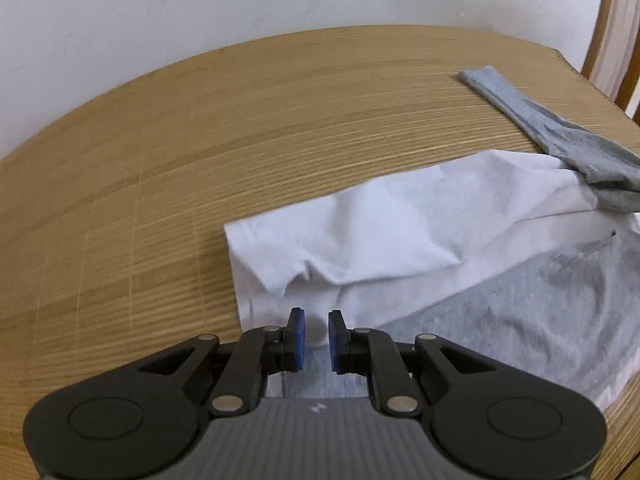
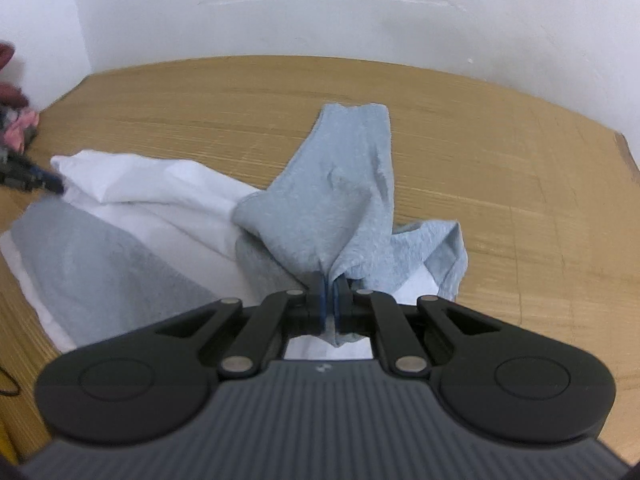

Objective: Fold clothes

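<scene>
A white and grey shirt (image 1: 400, 232) lies crumpled on the wooden table (image 1: 180, 152), with one grey sleeve (image 1: 520, 108) stretched toward the far right. My left gripper (image 1: 316, 338) is at the shirt's near left corner, jaws nearly together with a fold of the fabric between the blue pads (image 1: 297, 338). The right wrist view shows the left gripper (image 2: 48, 178) at the far left, with the white corner raised to its tip. My right gripper (image 2: 329, 304) is shut on bunched grey fabric of the shirt (image 2: 344, 208), which rises off the table (image 2: 520, 200) in a peak.
A white wall runs behind the table. A wooden frame (image 1: 608, 40) stands past the table's far right corner. Blurred red and pink things (image 2: 16, 128) sit off the table's left end. Bare wood lies beyond and to the right of the shirt.
</scene>
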A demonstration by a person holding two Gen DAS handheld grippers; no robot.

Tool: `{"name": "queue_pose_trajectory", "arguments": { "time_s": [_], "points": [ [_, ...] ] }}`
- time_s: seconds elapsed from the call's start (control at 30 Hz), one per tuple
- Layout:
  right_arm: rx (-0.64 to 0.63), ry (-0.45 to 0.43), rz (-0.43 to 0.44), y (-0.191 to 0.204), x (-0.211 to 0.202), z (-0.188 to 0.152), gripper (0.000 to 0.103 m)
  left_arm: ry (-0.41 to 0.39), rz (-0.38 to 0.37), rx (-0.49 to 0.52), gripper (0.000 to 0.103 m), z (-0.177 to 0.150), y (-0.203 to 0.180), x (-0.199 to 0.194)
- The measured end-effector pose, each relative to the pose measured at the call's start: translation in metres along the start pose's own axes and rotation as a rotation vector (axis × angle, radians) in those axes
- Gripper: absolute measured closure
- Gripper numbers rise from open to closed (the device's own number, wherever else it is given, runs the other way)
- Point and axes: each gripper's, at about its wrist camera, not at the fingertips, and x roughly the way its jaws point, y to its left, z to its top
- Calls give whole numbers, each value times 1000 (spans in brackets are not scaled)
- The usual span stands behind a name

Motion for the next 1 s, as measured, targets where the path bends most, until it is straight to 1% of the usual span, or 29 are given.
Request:
{"name": "queue_pose_trajectory", "arguments": {
  "time_s": [0.07,0.2,0.23,0.27,0.3,0.37,0.43,0.47,0.5,0.53,0.6,0.67,0.73,0.8,0.83,0.9,0.93,0.97,1.0],
  "points": [
    [41,-33,9,0,-9,2,96,-16,16,-6,89,0,1,-4],
    [95,-120,35,-2,-33,16,96,-47,11,-16,89,0,13,-15],
    [109,-142,42,-2,-38,19,96,-51,9,-12,88,0,15,-18],
    [83,-140,38,0,-41,21,96,-49,9,-2,87,0,17,-18],
    [57,-122,30,2,-39,21,96,-45,15,8,86,0,16,-17],
    [-13,-44,6,7,-24,14,96,-38,15,16,83,2,14,-13],
    [-86,45,-27,13,-3,1,96,-41,4,5,73,3,13,-12],
    [-117,88,-42,16,8,-4,96,-45,-7,-2,71,3,13,-12],
    [-138,122,-58,18,18,-10,96,-51,-13,-3,69,4,12,-13],
    [-150,144,-69,19,25,-14,96,-59,-8,9,62,4,10,-14],
    [-143,156,-78,18,33,-18,96,-77,12,38,55,5,6,-16],
    [-123,150,-78,16,36,-15,96,-97,87,93,55,4,0,-16],
    [-120,154,-77,15,38,-15,96,-100,121,117,54,5,-3,-14],
    [-120,158,-77,17,38,-16,96,-88,83,130,49,6,-3,-10],
    [-123,161,-78,18,38,-16,96,-87,76,140,47,5,-5,-7],
    [-125,163,-82,21,35,-19,95,-85,63,157,48,5,-9,-1],
    [-124,163,-84,23,31,-22,95,-84,57,149,54,6,-9,1],
    [-122,161,-88,23,29,-23,95,-79,41,131,65,6,-7,1],
    [-120,159,-92,23,28,-24,95,-74,22,111,88,6,-4,1]
  ]
}}
